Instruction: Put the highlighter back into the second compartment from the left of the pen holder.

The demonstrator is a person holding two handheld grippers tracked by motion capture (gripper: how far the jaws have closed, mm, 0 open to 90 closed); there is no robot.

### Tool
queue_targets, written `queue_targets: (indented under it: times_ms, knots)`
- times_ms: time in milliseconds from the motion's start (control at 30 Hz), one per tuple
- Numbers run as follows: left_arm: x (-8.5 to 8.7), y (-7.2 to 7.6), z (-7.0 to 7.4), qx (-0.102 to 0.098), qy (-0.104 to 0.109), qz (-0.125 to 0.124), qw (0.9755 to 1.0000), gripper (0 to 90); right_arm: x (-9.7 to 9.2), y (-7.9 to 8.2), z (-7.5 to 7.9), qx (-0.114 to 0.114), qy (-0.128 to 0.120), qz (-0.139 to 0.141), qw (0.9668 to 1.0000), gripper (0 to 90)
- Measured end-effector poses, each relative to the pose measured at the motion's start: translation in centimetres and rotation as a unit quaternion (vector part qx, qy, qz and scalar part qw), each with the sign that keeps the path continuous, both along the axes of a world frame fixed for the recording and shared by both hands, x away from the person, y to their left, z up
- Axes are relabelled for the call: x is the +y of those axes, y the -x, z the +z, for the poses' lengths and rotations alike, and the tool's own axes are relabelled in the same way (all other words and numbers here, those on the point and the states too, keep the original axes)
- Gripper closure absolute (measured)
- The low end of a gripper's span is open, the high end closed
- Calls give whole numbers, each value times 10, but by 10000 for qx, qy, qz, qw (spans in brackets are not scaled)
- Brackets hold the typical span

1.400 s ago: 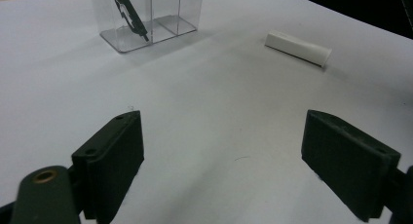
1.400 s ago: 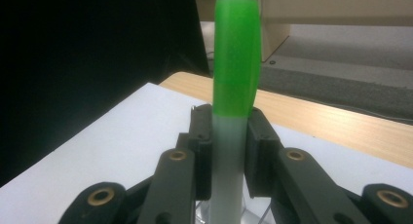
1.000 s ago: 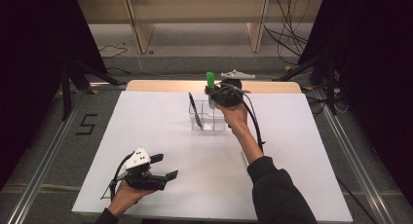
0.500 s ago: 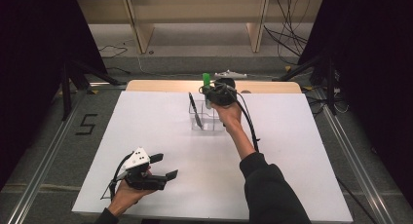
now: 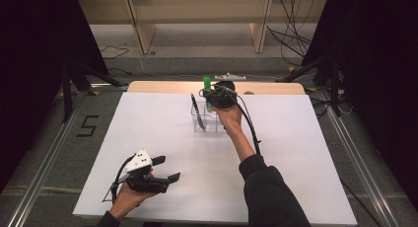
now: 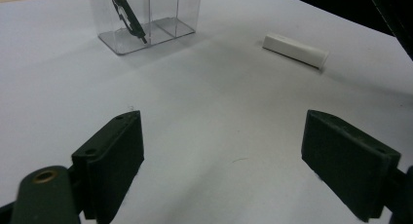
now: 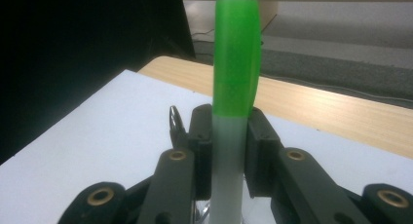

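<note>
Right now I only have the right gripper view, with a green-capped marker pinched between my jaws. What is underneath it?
Observer: A clear box stands on the white table, just below the right gripper in the high view.
Operator: Is anything in that box?
Observer: A black pen leans in one end compartment. In the left gripper view, the floors of the compartments beside it look bare.
Operator: And my other hand?
Observer: The left gripper lies near the table's front edge, with its jaws wide open and nothing between them.
</note>
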State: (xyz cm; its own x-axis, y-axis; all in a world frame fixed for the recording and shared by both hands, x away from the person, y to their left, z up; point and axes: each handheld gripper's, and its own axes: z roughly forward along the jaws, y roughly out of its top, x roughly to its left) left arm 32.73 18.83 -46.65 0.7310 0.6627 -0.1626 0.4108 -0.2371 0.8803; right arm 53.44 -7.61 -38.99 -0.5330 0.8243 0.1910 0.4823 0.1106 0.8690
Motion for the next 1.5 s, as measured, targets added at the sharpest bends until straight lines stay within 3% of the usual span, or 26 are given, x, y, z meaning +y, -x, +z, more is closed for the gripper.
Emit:
queue_targets:
  times_ms: [1400, 1433, 1500]
  knots:
    - [1, -1, 0, 4, -49, 49, 10000, 151, 1, -2, -18, 141, 301, -21, 9994, 763]
    - [1, -1, 0, 5, -49, 51, 10000, 150, 1, -2, -18, 134, 326, -5, 9994, 738]
    - [1, -1, 0, 3, -52, 51, 10000, 151, 1, -1, -16, 71, 382, -3, 9992, 606]
